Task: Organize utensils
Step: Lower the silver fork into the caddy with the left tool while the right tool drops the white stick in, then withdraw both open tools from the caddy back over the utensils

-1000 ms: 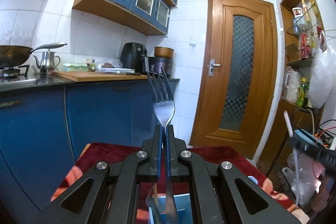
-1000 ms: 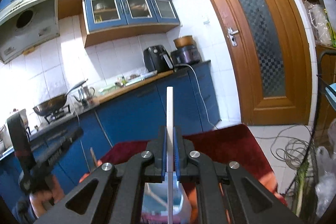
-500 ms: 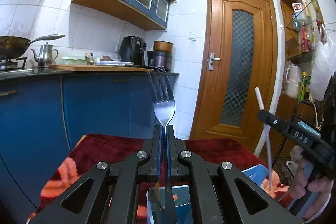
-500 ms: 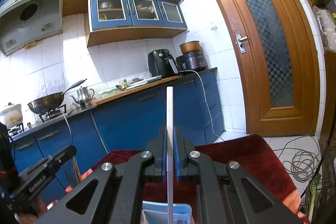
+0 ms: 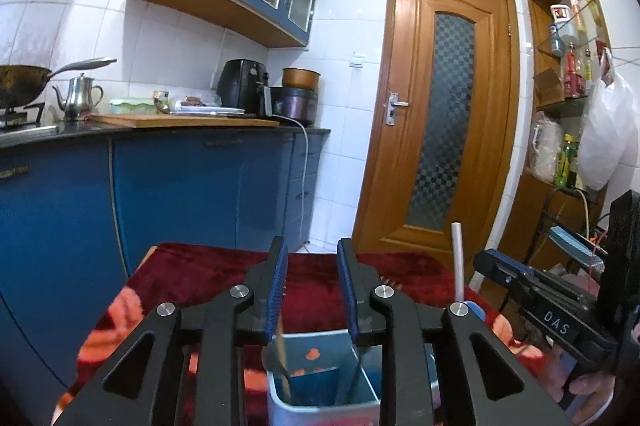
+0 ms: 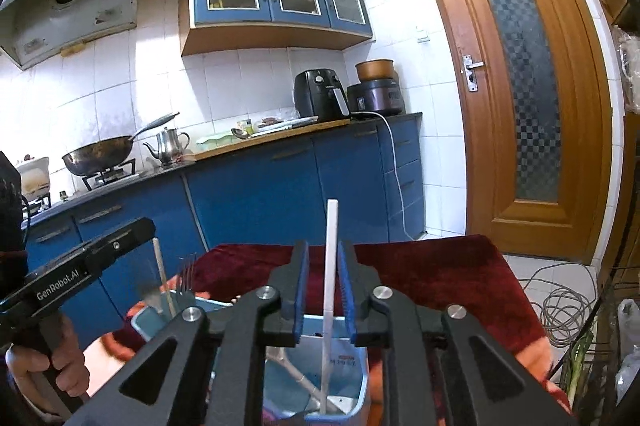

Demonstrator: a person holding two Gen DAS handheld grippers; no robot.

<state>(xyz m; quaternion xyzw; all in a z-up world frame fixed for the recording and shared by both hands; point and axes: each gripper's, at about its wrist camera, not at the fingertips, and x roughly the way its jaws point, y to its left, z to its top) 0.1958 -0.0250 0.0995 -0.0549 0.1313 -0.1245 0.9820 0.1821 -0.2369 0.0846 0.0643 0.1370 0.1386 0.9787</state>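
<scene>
White lettering on black: "GenRobot.AI" along the side of the left gripper [image 5: 312, 250], read from the right wrist view; "DAS" on the side of the right gripper [image 6: 323, 254], read from the left wrist view. Small red print on the inner wall of the near box [image 6: 362, 386], too small to read.

Left gripper: jaws just been opening, now parted, blue ribbed pads [image 5: 277, 278] well apart with nothing between them, poised over a pale blue box [image 5: 276, 398] on the dark red patterned cloth [image 5: 208, 274]. Inside that box a thin wooden stick [image 5: 283, 358] leaning against the wall, plus a blurred grey shape not possible to identify. From the right wrist view, same box at far left with a metal fork [image 6: 186, 276] standing tines up beside a thin pale stick [image 6: 161, 270].

Right gripper: jaws likewise just been opening, now slightly apart, a long white stick [image 6: 331, 258] upright between the pads but not pinched, lower end resting on the floor of the near box. White, flat-sided, plain, tilted very slightly left towards the bottom. Another pale utensil [image 6: 294, 370] lying slanted in the same box.
</scene>
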